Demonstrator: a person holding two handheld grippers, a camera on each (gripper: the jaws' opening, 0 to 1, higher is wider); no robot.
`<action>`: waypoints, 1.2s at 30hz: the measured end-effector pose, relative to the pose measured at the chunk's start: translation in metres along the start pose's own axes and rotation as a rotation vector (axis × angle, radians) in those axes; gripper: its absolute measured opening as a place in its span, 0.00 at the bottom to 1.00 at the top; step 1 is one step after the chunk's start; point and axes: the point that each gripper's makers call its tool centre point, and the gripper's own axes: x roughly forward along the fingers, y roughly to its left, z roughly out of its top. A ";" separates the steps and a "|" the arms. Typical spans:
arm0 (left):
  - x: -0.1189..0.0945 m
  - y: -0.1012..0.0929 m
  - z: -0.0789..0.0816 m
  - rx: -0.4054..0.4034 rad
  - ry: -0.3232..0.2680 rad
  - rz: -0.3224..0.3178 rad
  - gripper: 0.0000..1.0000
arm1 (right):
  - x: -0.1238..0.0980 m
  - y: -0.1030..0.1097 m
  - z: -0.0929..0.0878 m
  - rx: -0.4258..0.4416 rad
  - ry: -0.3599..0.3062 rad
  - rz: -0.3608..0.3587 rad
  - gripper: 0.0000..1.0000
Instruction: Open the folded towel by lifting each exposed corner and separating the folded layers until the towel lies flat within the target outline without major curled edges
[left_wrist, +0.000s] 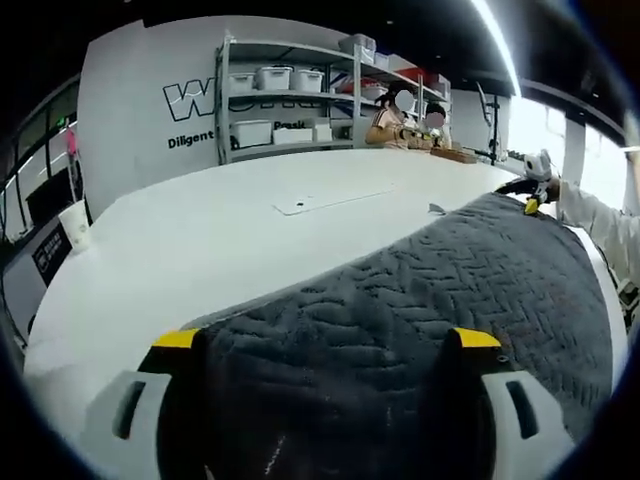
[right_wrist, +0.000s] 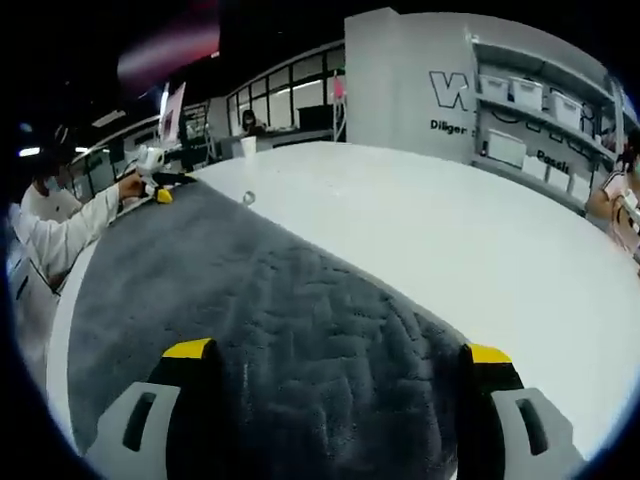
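A dark grey towel with a herringbone weave lies spread on the white table. My left gripper is open, its yellow-tipped jaws wide apart over the towel's near edge, with cloth lying between them. My right gripper sits at the towel's far corner, held by a hand in a white sleeve. In the right gripper view the towel runs away to the left. The right gripper is open too, astride the near edge. The left gripper sits at the far corner.
Bare white table stretches beside the towel, with a thin outline mark on it. A white cup stands near the table's far edge. Shelves with white bins line the back wall, and people sit near them.
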 end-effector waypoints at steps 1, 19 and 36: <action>0.000 0.001 0.000 -0.002 -0.002 0.001 0.99 | 0.000 -0.001 0.000 -0.004 0.003 0.003 1.00; 0.001 0.009 0.003 -0.026 -0.035 0.010 0.94 | 0.000 -0.008 -0.004 -0.052 0.010 -0.007 1.00; -0.001 0.008 0.001 -0.008 -0.025 0.006 0.93 | 0.000 -0.006 -0.004 -0.057 -0.002 0.005 1.00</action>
